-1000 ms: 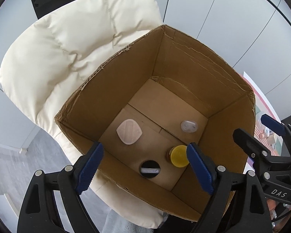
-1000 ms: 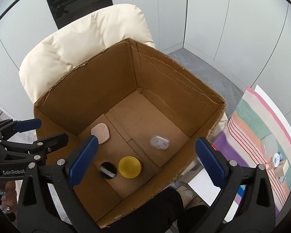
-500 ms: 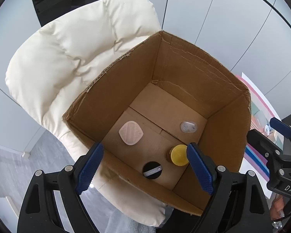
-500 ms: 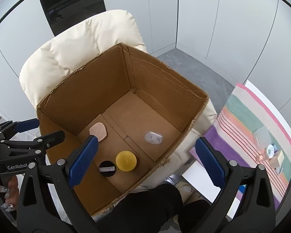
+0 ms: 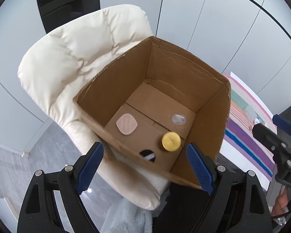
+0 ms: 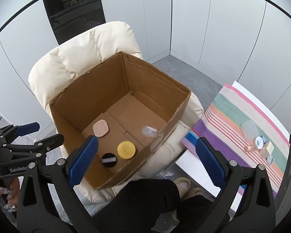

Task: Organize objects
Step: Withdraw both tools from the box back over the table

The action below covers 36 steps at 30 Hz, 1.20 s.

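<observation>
You were between placements: left gripper (image 5: 143,167) and right gripper (image 6: 145,162) both hung released and empty above the cardboard box (image 6: 87,89). The next items (image 6: 256,141) lay on the striped mat (image 6: 223,106) at three o'clock; the right gripper probably needed to reach there.

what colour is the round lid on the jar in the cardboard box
Yellow-gold. The jar lid shows best in the right wrist view, on the floor of the cardboard box.
</observation>
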Motion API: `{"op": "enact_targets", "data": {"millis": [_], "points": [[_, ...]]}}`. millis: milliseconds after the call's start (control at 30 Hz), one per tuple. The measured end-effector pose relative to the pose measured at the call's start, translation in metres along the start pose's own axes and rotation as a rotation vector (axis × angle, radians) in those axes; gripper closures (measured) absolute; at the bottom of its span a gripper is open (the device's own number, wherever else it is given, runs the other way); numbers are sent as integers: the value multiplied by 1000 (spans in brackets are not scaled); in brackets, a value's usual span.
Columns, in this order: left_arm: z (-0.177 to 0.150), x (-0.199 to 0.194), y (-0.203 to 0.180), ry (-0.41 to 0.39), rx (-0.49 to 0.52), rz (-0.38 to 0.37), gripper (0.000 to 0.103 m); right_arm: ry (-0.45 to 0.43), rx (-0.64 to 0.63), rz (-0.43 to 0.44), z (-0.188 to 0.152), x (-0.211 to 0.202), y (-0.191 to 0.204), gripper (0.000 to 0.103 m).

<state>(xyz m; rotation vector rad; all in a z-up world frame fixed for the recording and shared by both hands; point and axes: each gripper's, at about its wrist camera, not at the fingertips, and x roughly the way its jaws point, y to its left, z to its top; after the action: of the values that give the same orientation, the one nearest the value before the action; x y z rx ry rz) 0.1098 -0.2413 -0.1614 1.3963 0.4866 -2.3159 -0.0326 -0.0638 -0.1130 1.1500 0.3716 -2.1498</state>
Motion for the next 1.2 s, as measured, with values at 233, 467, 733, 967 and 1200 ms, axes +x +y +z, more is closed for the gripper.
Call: {"op": "enact_targets", "data": {"millis": [233,467,733,967,1200], "points": [[-33,-16,-2,7,10,4,15,-14,13,-13,-29,-28,-2,1],[-66,-32,0,11,15,13,15,9,8,-14,-66,-45,-2,1],[-81,-42,2,2,-1,7,15,24,16,-11,-94,-57,-3,1],[-81,-42,-14,-18,52,4,15,0,41,-25,-97,-69,-12,1],[-75,-35,-41,-9,106,-29,15,-16,109,-70,-103,-81,-38,1]]}}
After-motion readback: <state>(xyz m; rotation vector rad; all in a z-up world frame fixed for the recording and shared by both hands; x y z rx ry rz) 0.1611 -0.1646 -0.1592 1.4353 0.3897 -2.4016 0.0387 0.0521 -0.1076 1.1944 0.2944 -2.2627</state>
